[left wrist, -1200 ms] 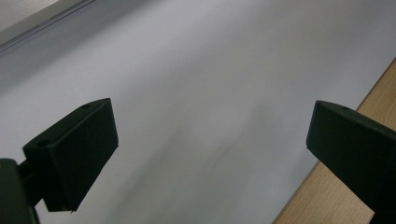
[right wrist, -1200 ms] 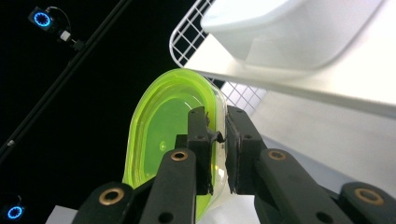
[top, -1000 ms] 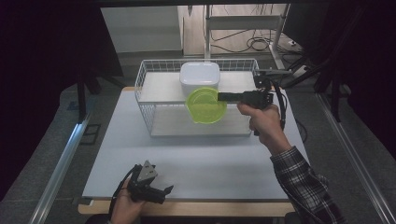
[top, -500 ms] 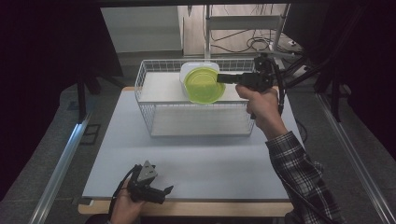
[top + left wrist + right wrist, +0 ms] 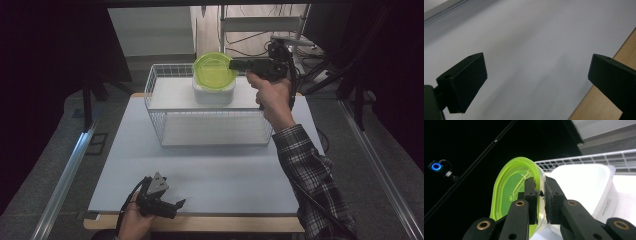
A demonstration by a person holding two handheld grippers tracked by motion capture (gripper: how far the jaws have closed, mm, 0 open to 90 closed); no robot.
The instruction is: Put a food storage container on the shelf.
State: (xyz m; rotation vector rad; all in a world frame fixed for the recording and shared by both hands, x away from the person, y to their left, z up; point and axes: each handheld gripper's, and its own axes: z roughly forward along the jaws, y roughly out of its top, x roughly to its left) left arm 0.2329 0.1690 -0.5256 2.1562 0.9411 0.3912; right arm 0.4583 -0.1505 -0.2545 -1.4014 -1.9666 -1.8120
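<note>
L gripper [image 5: 159,200]: near front-left edge of bench [image 5: 220,172], held low in L hand; jaws spread wide, nothing betw. them, white bench surface underneath.
Wire basket [image 5: 165,127]: mid-bench toward far side, white liner inside; sits left of and below the lifted lid.
White tub [image 5: 214,92]: inside basket at back, open-topped, no lid on it.
Green lid [image 5: 214,70]: up in the air, tilted near upright, just above/behind tub rim; apart from tub as far as can tell.
R gripper [image 5: 234,65]: jaws pinching lid [image 5: 509,195] by its rim at R edge, pads on either face, narrow gap only.
R hand [image 5: 267,92]: raised over basket's right-back corner, sleeve trailing to bench's R side.
Step (judgement): lid off tub, carried clear; prob. to be set down somewhere.
Risk 1: edge-only pinch on thin smooth plastic – lid could pivot or slip out if wrist jerks.
Risk 2: low swing – lid's bottom edge could clip tub rim or basket wire, knock tub askew.
Risk 3: squeezing harder could flex lid, pop it free.
Risk 4: cable near basket corner could snag on wire.
</note>
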